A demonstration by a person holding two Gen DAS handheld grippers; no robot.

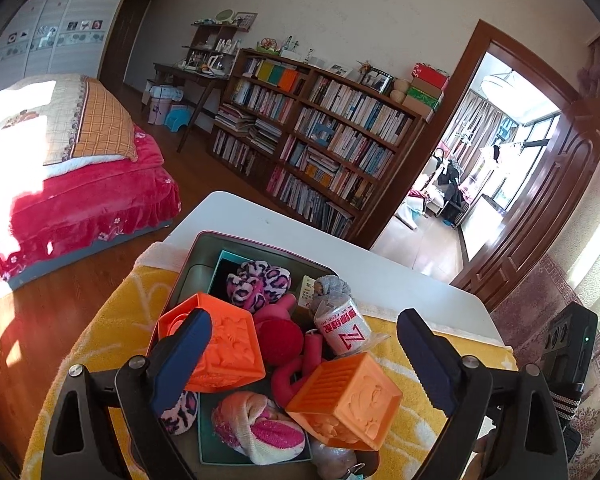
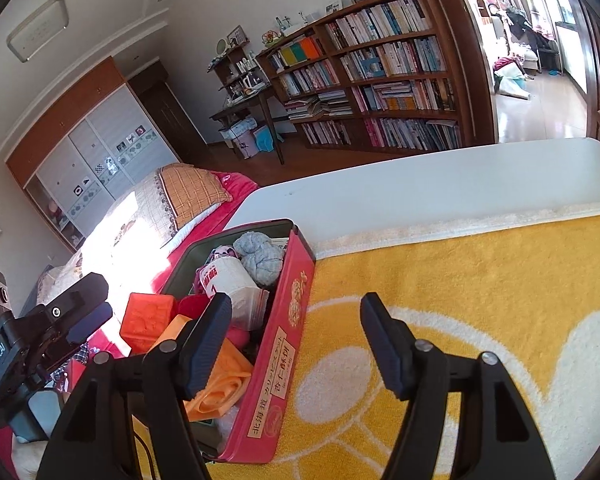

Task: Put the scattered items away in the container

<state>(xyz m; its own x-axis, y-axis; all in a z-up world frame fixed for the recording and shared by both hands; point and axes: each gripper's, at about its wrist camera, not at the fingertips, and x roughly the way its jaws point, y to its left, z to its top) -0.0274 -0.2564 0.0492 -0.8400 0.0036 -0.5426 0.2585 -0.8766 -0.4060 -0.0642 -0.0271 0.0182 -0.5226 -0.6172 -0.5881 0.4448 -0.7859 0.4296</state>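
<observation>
A red biscuit tin (image 2: 276, 356) stands open on a yellow towel (image 2: 480, 280); its grey inside wall (image 1: 188, 276) shows in the left wrist view. It holds two orange embossed cubes (image 1: 224, 344) (image 1: 348, 400), a white roll with red print (image 1: 342, 326), leopard-print fabric (image 1: 260, 280), a grey knit ball (image 2: 260, 258), red and pink toys (image 1: 280, 338) and a pink-white sock ball (image 1: 260, 428). My left gripper (image 1: 304, 356) hovers open above the tin, empty. My right gripper (image 2: 296, 336) is open and empty, straddling the tin's right wall.
The towel lies on a white table (image 2: 440, 184). A red bed (image 1: 80, 192) stands left, a bookshelf (image 1: 320, 132) behind, and an open doorway (image 1: 480, 168) at right. The left gripper's body (image 2: 28, 344) shows at the left in the right wrist view.
</observation>
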